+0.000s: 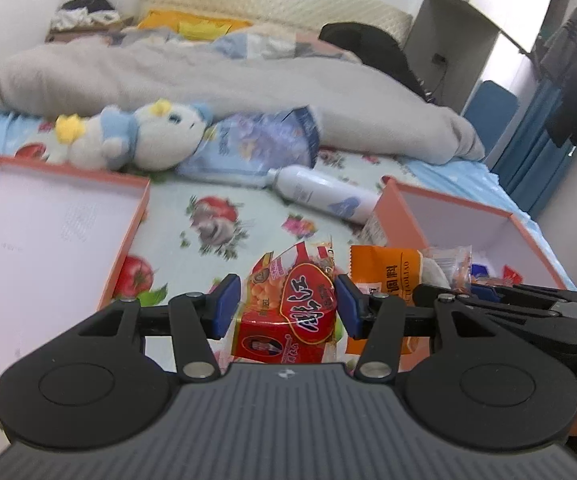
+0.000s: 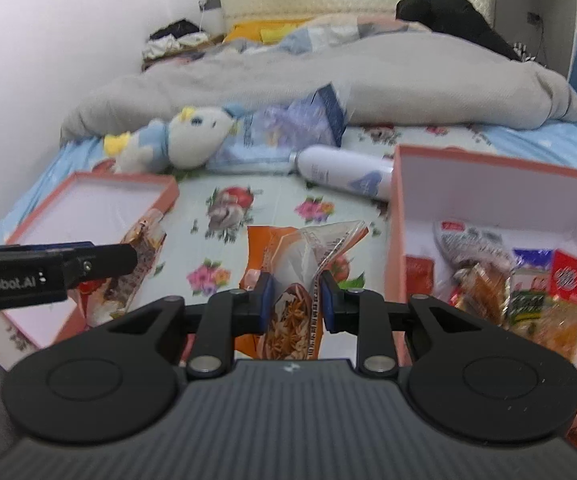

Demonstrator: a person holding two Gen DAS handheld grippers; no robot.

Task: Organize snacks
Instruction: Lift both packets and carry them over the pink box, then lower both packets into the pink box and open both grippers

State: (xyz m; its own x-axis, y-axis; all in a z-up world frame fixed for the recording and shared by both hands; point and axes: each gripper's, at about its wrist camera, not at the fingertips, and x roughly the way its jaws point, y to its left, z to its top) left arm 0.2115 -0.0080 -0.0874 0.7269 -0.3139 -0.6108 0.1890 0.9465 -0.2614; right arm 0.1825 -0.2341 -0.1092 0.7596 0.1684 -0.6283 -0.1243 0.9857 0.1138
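Left gripper [image 1: 286, 306] pinches red packet [image 1: 288, 316]; right gripper [image 2: 294, 300] pinches orange packet [image 2: 288, 280], both above the sheet between tray [image 2: 88, 208] left and box [image 2: 488, 184] right. Light, crinkly, slippery film; grip mid-body, gently.

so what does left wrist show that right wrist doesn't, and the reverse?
Left wrist only: the red snack packet face-on between the left gripper pads, and clothes hanging at the far right.

Right wrist only: the orange-and-clear packet pinched in the right gripper, and the snacks piled inside the right box.

Both: the plush toy, the white bottle, the empty lid tray, the floral sheet, the grey duvet.
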